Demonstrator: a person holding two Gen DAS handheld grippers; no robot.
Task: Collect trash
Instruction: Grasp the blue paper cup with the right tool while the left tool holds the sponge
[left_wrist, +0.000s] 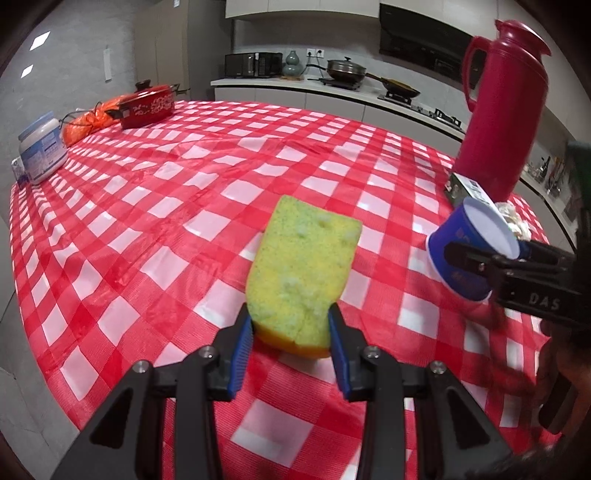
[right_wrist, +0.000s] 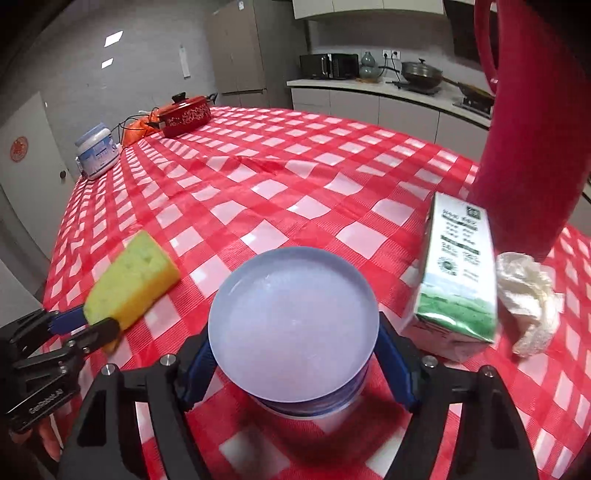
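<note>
Right gripper (right_wrist: 295, 354) clamps the paper cup (right_wrist: 293, 332); left gripper (left_wrist: 291, 332) clamps the sponge (left_wrist: 303, 273) — carton (right_wrist: 458, 269) and crumpled tissue (right_wrist: 528, 291) lie just right of the cup.

Readable markings, as I find them from my station:

1. Right gripper (left_wrist: 458, 254), black body, seen from the left wrist view: white capitals "DAS", then cut off.
2. Left gripper (right_wrist: 98, 325), black body, seen from the right wrist view: small white lettering, apparently "GenRobot.AI".
3. Carton (right_wrist: 458, 266), green and white: dark printed lines and round seals, too blurred for me to read.
4. Paper cup (left_wrist: 469, 251), blue: darker print, illegible.
5. White tub (left_wrist: 42, 151): blue label, text too small.
</note>
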